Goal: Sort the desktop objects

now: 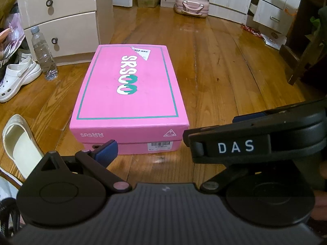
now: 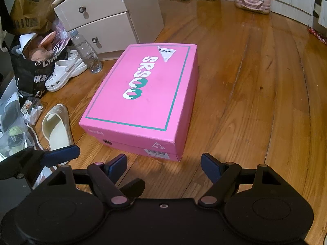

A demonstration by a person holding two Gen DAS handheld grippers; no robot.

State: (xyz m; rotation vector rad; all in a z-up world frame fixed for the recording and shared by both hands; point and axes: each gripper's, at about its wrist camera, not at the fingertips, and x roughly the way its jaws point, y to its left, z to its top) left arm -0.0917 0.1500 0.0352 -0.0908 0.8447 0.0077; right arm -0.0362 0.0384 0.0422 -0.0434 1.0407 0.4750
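A glossy, honey-coloured wooden plank floor (image 2: 255,102) carries everything here. At its far left edge stands a beige two-drawer cabinet with round dark knobs (image 2: 102,18), its front facing the open floor.

Just in front of that cabinet, in the middle of the floor, lies the closed pink cardboard shoebox with a teal border line and white-and-teal lettering on its lid (image 2: 147,94), with a barcode label on its near end and a torn white sticker near its far edge.

The left gripper (image 1: 173,138), black with blue pads, has its fingers spread wide; nothing is between them, and its left fingertip (image 1: 108,149) sits in front of the shoebox's near end (whether it touches the cardboard I cannot tell). The right gripper (image 2: 163,163) hovers just short of the box's near right corner, its fingers moderately parted and empty.

Towards the floor's left edge are a white perforated clog (image 2: 65,71), a cream rubber slide sandal (image 2: 57,126) lying near the box's near left corner, and a clear plastic water bottle with a pale cap (image 2: 85,51) standing upright beside the cabinet.

At the far edge rests a small pink hard-shell case with a handle (image 2: 252,1).
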